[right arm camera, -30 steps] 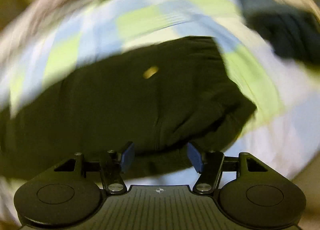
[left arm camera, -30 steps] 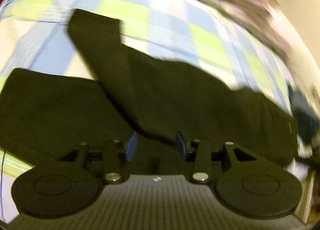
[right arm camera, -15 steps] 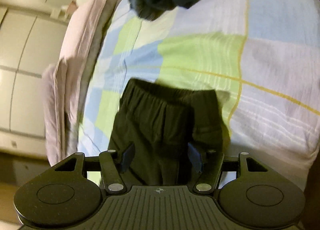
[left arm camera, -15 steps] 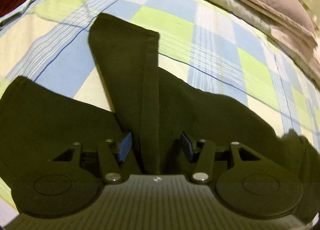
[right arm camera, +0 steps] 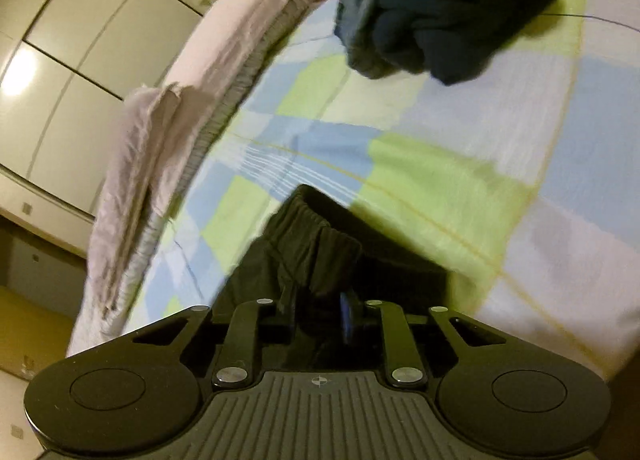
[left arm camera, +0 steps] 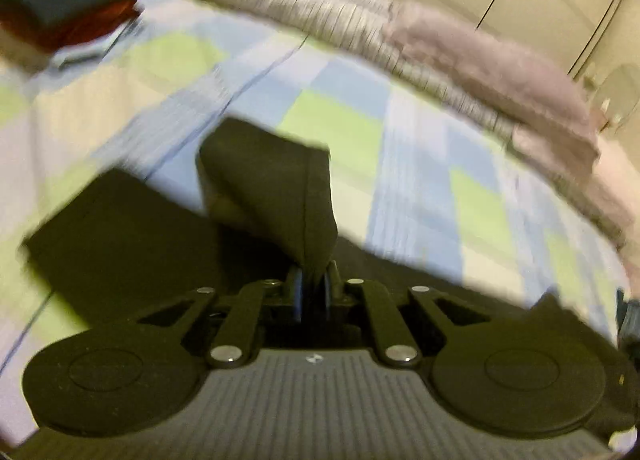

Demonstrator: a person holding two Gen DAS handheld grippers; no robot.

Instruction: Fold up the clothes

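Dark olive trousers lie on a checked bedspread (left arm camera: 420, 164). In the left wrist view one trouser leg (left arm camera: 272, 188) rises from the bed into my left gripper (left arm camera: 314, 288), whose jaws are closing and pinch the leg's seam edge between the pads. The other leg (left arm camera: 120, 244) lies flat at the left. In the right wrist view the gathered elastic waistband (right arm camera: 312, 228) bunches up between the fingers of my right gripper (right arm camera: 318, 312). Its jaws are closing too, with the cloth filling the gap between them.
A heap of dark blue clothing (right arm camera: 440, 12) sits at the bed's far end. Folded dark blue and red clothes (left arm camera: 72, 8) are stacked at the far left. A pinkish-grey quilt (left arm camera: 480, 60) runs along the far edge, with wardrobe doors (right arm camera: 80, 40) behind it.
Both grippers went from open over the trousers to closed on them. The left took the leg's seam edge and lifted it; the right rolled, moved to the waistband and closed on it.
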